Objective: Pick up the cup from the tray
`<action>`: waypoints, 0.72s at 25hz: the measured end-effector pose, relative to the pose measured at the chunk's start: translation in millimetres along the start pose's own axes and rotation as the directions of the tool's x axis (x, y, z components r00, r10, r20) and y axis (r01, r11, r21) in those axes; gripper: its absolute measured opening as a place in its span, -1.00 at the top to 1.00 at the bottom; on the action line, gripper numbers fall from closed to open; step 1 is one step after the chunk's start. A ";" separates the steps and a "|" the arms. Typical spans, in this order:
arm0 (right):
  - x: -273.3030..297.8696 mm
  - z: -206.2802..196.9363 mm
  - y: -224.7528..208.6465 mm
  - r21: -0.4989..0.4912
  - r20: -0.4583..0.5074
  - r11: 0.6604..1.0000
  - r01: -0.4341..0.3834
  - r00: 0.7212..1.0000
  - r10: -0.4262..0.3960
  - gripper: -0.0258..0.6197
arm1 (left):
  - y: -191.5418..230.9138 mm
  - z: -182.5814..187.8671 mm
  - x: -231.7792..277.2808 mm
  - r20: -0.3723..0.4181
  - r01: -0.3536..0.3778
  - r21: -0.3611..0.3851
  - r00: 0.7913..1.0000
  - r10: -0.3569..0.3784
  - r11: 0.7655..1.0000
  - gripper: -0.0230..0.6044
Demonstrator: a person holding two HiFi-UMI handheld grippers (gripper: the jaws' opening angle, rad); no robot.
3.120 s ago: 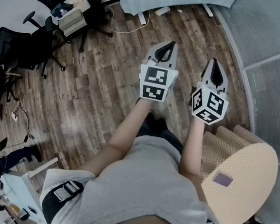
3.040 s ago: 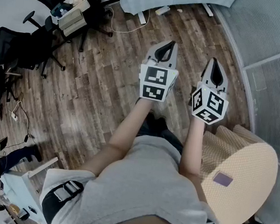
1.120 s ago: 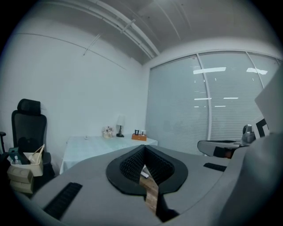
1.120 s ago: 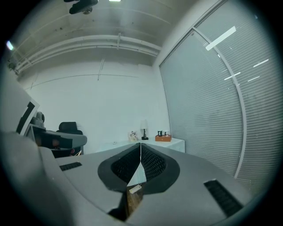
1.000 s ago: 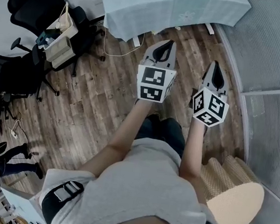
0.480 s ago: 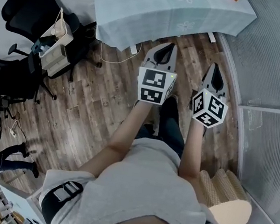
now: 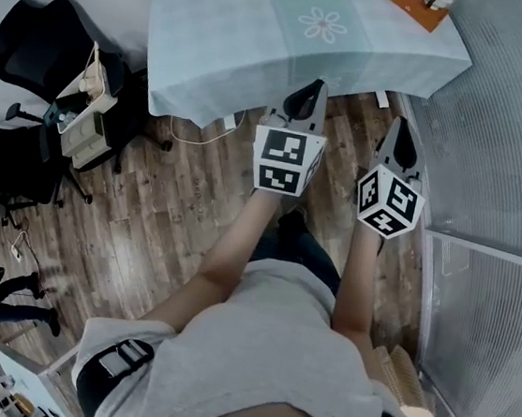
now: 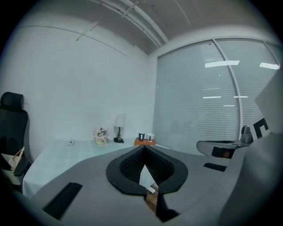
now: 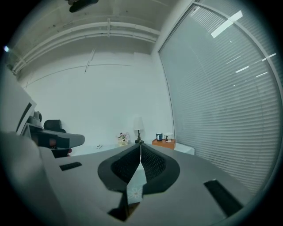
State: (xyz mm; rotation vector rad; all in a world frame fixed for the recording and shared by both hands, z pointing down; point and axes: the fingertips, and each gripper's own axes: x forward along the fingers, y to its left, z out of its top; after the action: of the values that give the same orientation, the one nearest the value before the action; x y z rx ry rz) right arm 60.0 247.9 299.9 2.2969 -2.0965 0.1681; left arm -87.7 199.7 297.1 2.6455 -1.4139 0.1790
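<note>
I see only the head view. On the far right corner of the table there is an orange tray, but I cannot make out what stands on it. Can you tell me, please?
Observer: The left gripper view shows two cups side by side on the tray: a dark cup and a white cup.
Operator: Thank you. Are the tools open for a grasp?
Observer: No. In each gripper view the jaws meet at the tips with nothing between them, on the left tool and on the right tool.
</note>
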 end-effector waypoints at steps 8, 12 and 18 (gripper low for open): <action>69.8 -4.6 -40.8 0.014 -0.024 1.000 0.005 1.000 -0.005 0.89 | -8.5 4.1 80.0 -0.025 0.014 0.016 1.000 -0.014 1.000 0.91; 105.4 -11.6 -52.7 0.022 -0.041 1.000 0.016 0.999 -0.015 0.89 | -0.4 1.4 117.9 -0.040 0.021 0.014 0.999 -0.020 1.000 0.91; 174.2 -11.2 -71.7 0.019 -0.046 0.999 0.050 0.998 -0.049 0.89 | 18.2 5.9 190.9 -0.048 0.052 0.014 0.998 -0.051 0.999 0.91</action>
State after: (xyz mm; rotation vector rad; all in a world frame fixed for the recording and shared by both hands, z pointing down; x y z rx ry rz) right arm 145.9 82.9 331.9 2.3305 -2.0239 0.2393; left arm 2.8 32.8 324.6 2.6680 -1.3340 0.2465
